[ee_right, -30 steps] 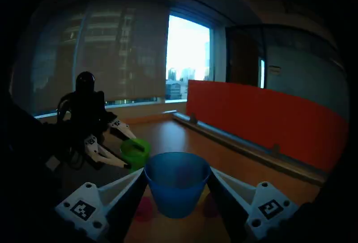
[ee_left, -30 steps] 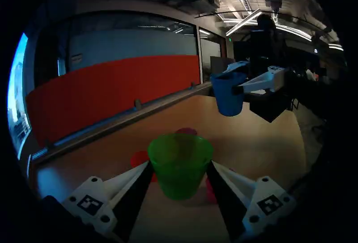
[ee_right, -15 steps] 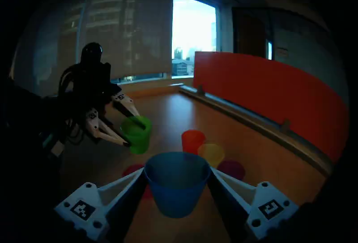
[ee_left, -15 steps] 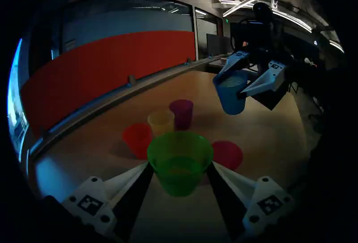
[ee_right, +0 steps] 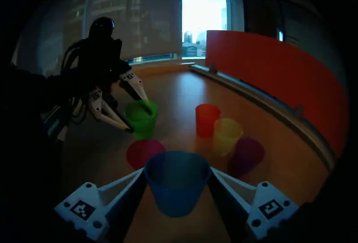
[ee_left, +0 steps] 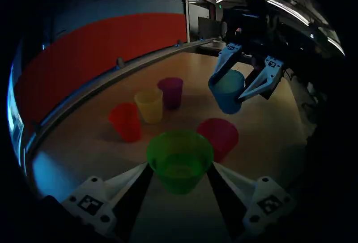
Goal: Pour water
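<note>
Left gripper view: left gripper point(ee_left: 180, 164) jaws grasp a green cup point(ee_left: 180, 153), right gripper point(ee_left: 226, 90) jaws grasp a blue cup point(ee_left: 227, 97); bring rims close, tip slowly.

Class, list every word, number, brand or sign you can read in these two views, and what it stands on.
None can be read.
Square black-and-white markers on the left gripper and right gripper: patterns, not words.
The green cup and blue cup: no print visible.
</note>
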The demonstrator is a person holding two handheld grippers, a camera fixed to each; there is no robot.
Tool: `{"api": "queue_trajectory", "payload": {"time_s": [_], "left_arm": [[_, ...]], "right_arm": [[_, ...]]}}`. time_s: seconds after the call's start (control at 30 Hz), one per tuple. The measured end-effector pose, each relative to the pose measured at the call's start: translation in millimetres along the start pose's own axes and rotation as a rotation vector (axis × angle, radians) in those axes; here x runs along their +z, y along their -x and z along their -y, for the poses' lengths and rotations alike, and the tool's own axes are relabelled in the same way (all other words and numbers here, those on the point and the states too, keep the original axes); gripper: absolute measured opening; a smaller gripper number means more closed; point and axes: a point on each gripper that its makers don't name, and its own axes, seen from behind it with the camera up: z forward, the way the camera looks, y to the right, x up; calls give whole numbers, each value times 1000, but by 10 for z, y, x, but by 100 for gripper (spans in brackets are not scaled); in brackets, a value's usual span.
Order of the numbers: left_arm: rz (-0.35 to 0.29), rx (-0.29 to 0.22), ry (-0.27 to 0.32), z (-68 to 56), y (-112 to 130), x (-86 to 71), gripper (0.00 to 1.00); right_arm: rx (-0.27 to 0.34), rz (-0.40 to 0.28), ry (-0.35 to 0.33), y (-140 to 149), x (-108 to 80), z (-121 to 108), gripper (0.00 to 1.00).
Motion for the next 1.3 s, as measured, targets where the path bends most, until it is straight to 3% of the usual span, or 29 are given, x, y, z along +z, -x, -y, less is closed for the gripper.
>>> {"api": "queue_trajectory", "payload": {"time_s": [0.5, 0.9, 1.3], "left_arm": [[99, 22, 52, -44, 227, 124, 82], [117, 21, 69, -60, 298, 196, 83], [114, 17, 76, -74, 369, 180, 83]], "right_arm": [[-1, 82, -40, 305, 238, 69, 91], [-7, 103, -44, 423, 341, 63, 91], [9, 89, -39, 453, 315, 80, 92]]}}
